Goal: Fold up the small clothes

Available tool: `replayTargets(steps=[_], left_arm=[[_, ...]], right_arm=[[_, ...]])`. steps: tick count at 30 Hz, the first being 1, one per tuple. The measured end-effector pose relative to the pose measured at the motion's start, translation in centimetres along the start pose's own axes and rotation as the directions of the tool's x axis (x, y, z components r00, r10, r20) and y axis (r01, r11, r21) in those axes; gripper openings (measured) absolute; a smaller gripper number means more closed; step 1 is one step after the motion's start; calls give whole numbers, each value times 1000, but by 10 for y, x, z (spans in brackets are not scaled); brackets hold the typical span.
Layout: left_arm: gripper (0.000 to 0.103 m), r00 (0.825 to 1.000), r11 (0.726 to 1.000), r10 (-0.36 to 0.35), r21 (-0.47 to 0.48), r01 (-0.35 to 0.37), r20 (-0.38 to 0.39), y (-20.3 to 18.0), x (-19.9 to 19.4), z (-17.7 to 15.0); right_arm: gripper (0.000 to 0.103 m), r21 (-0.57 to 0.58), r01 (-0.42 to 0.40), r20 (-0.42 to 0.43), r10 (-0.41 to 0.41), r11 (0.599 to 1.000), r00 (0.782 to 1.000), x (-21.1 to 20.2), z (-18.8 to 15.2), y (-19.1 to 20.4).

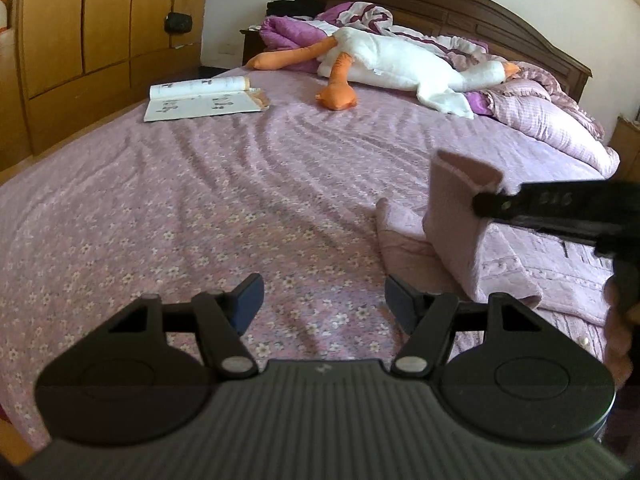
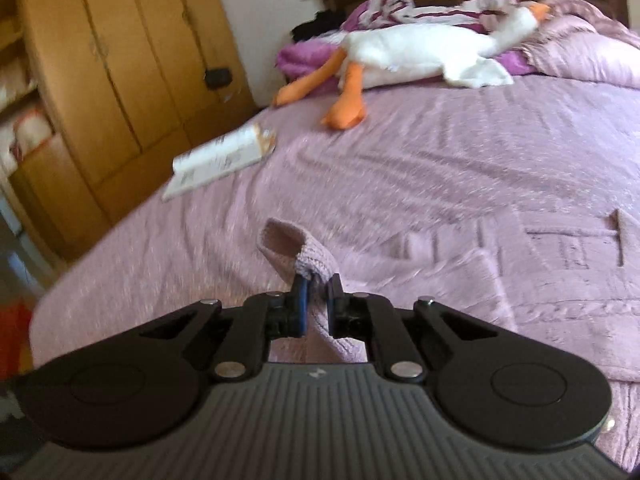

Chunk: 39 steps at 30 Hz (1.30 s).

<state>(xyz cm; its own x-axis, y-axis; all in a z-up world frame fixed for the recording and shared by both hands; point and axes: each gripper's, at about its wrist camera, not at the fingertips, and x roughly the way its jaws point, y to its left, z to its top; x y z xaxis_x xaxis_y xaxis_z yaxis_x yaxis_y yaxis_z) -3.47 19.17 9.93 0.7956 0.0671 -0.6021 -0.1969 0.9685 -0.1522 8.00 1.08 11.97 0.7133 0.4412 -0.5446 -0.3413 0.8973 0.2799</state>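
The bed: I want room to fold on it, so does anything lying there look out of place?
Yes. An open book lies near the far left edge, and a plush goose sprawls over the rumpled bedding by the headboard. Neither is clothing. The pink knit garment is where it belongs, pinched by the right gripper.

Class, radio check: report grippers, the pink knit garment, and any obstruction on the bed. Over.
Right gripper shut on pink knit garment, sleeve lifted. Left gripper open, empty, over bedspread. Open book and plush goose well clear. Over.
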Motion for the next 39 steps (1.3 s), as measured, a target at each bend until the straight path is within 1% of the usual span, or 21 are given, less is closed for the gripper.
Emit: replayTargets(steps=[5, 9, 13, 17, 20, 26, 29, 31, 32, 34, 39], left_arm=[[68, 999, 999, -36, 30, 35, 23, -9, -6, 6], [68, 999, 999, -26, 49, 24, 45, -15, -10, 16], [68, 997, 998, -34, 54, 30, 70, -20, -13, 22], [68, 998, 998, -37, 53, 35, 51, -26, -6, 21], [68, 998, 997, -53, 59, 51, 36, -32, 3, 20], [68, 995, 991, -96, 91, 94, 17, -57, 30, 17], [68, 994, 982, -103, 162, 98, 23, -75, 47, 10], [68, 995, 972, -94, 218, 88, 16, -86, 60, 4], [68, 995, 969, -95, 232, 89, 12, -89, 64, 2], [68, 994, 966, -108, 238, 105, 0, -92, 73, -1], [68, 992, 971, -128, 204, 127, -7, -93, 85, 1]], right_arm=[[10, -1, -2, 30, 2, 1000, 1000, -32, 13, -27], [10, 45, 32, 44, -34, 998, 998, -50, 27, -57], [10, 76, 56, 84, -63, 995, 994, -68, 40, -86], [10, 114, 86, 110, -99, 990, 989, -81, 47, -121], [10, 157, 99, 125, -119, 983, 985, -90, 48, -147], [10, 201, 131, 130, -159, 971, 979, -104, 42, -190], [10, 237, 127, 142, -164, 963, 976, -113, 36, -208], [10, 260, 117, 155, -161, 958, 975, -119, 31, -220], [10, 268, 118, 158, -165, 956, 973, -121, 28, -224], [10, 294, 120, 160, -173, 948, 972, -126, 22, -235], [10, 348, 125, 155, -189, 929, 970, -133, -1, -258]])
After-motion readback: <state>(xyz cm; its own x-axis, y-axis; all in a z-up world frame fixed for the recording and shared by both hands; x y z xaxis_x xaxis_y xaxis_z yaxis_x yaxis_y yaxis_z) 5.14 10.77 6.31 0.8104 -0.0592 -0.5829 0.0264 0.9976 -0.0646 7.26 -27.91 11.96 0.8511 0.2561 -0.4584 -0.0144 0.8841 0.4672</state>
